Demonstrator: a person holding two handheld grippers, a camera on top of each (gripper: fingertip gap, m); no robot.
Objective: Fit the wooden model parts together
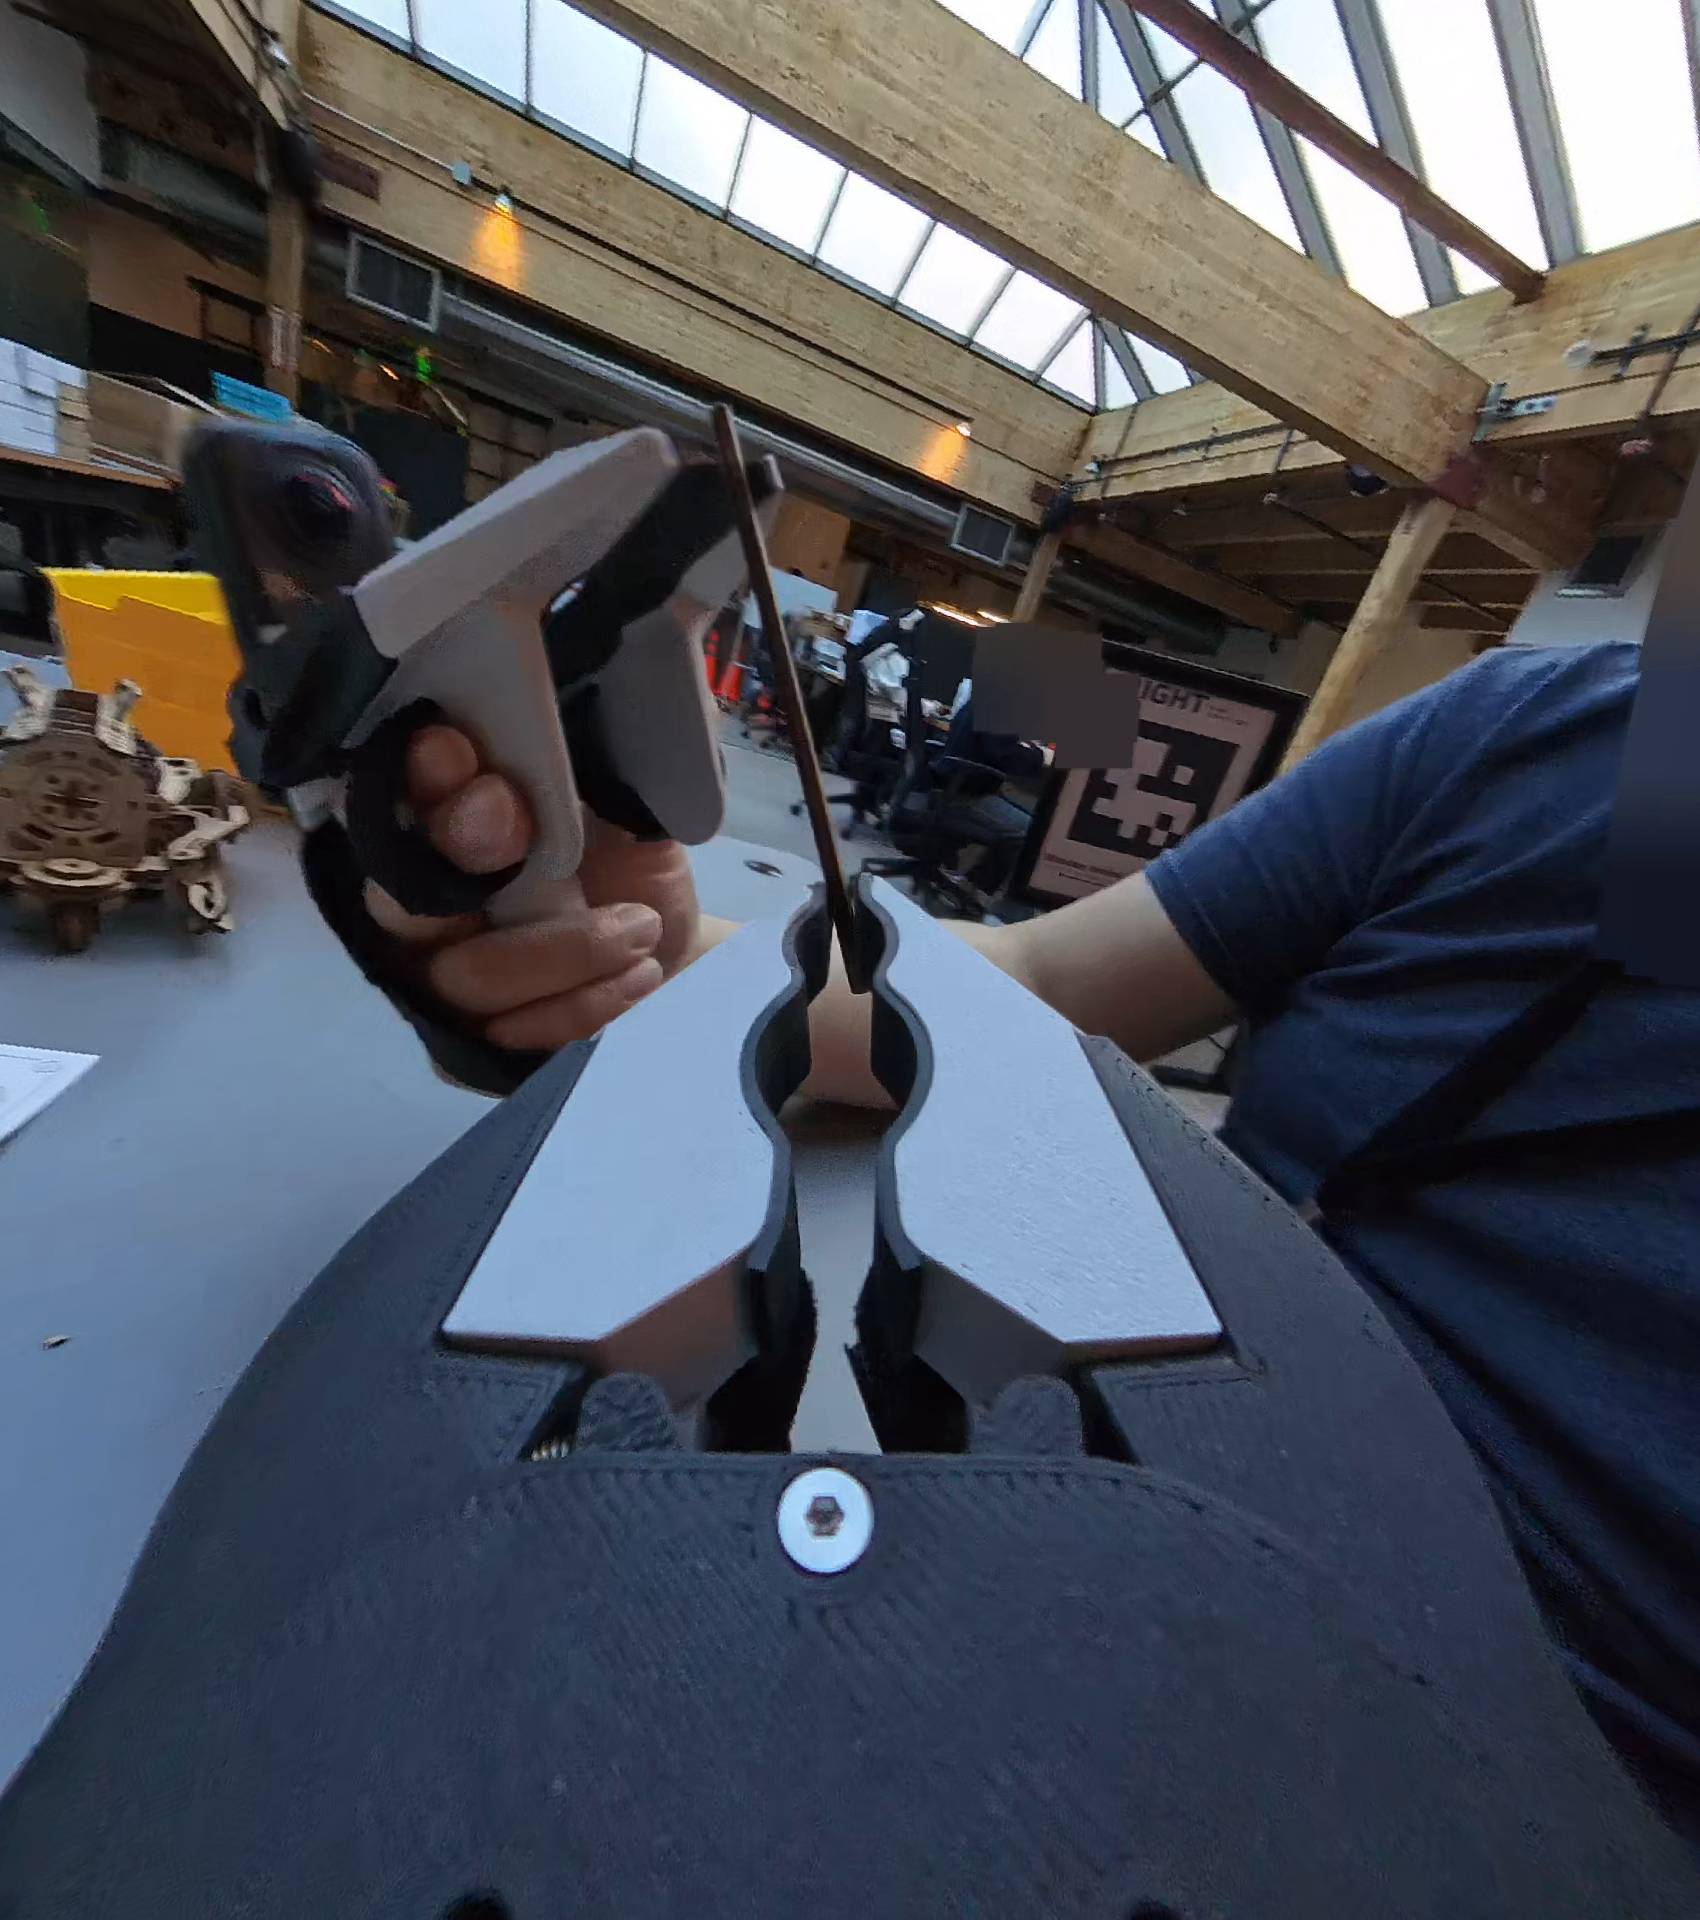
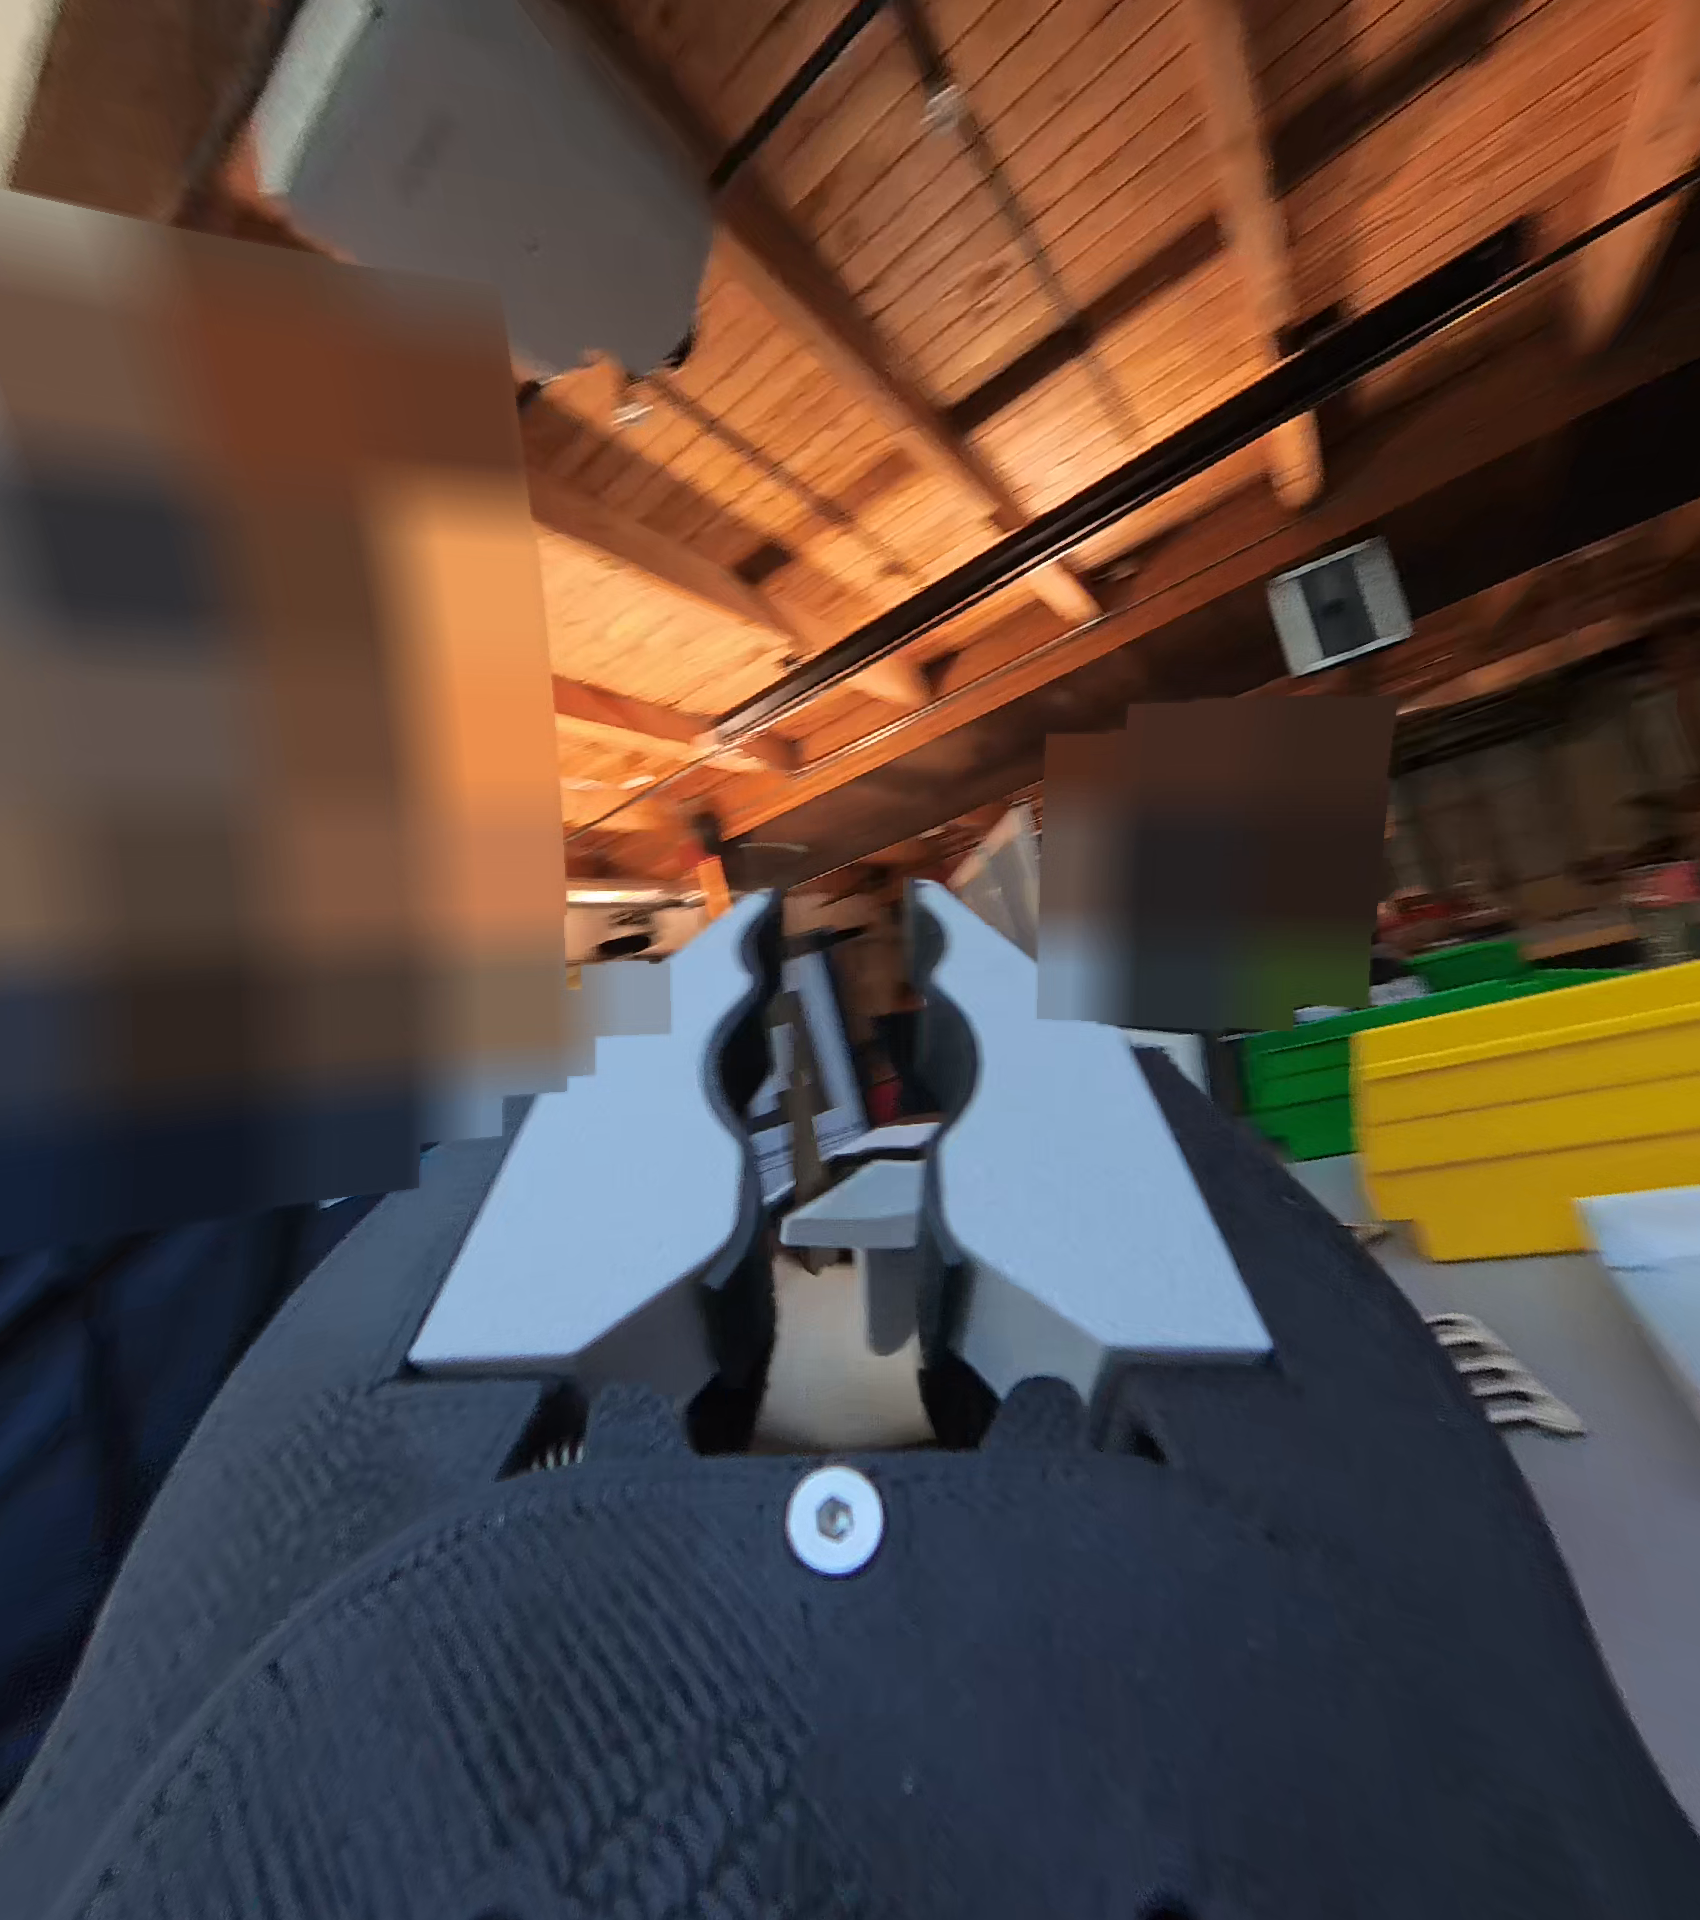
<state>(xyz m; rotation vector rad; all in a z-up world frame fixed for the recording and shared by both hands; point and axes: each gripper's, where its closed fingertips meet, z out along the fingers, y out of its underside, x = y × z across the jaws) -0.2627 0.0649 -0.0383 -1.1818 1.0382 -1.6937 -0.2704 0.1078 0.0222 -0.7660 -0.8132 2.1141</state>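
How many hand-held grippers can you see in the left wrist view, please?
2. The left hand-held gripper fills the foreground, shut on a thin dark wooden strip. The right hand-held gripper is beyond it, up and left, gripped by a hand.

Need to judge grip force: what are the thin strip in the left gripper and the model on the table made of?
Thin strip: seen edge-on, dark brown, likely thin wood sheet; unsure. Wooden model: pale matte plywood, dark edges suggesting laser cutting. Left gripper pinches the strip.
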